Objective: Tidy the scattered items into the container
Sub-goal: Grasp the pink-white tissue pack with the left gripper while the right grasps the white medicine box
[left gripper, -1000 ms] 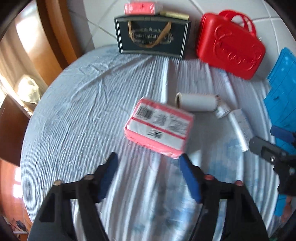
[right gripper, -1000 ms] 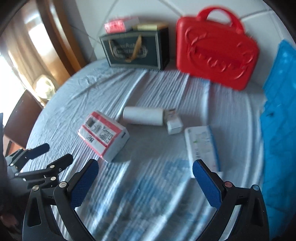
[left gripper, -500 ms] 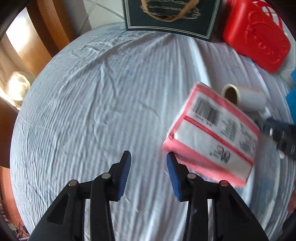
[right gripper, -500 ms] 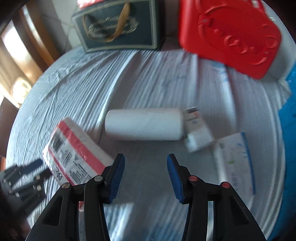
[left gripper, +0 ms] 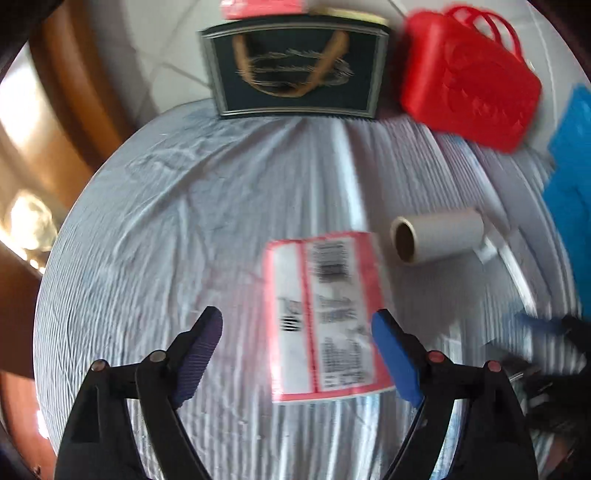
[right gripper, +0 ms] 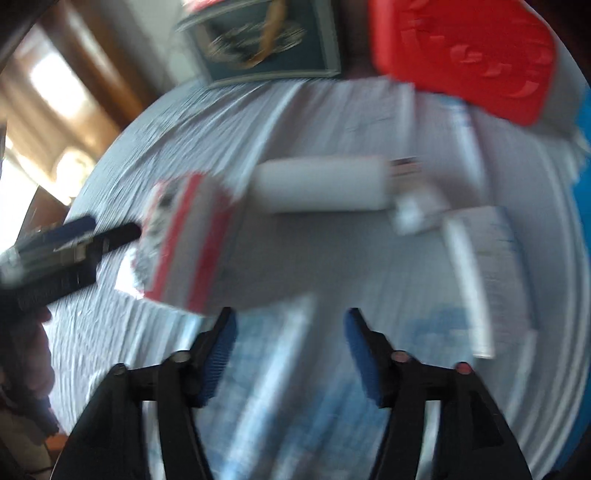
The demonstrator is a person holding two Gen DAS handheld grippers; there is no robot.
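A pink and white tissue pack (left gripper: 325, 314) lies on the striped cloth between the spread fingers of my left gripper (left gripper: 295, 350), which is open; the near half of the pack sits between the pads without touching them. The pack also shows in the right wrist view (right gripper: 184, 240), blurred. A white roll (left gripper: 437, 236) lies to its right, also seen in the right wrist view (right gripper: 321, 184), with a small white box (right gripper: 417, 210) and a flat white carton (right gripper: 484, 266) beside it. My right gripper (right gripper: 290, 350) is open and empty above the cloth. A red case (left gripper: 469, 79) stands at the back right.
A dark gift bag (left gripper: 295, 74) with gold handles stands at the back against the tiled wall, a pink pack (left gripper: 262, 7) on top of it. Blue fabric (left gripper: 569, 162) lies along the right edge. A wooden door frame (left gripper: 62, 92) is on the left.
My left gripper opened wide and swung so the tissue pack now lies between its fingers. My right gripper opened somewhat and pulled back from the roll; both views are motion-blurred.
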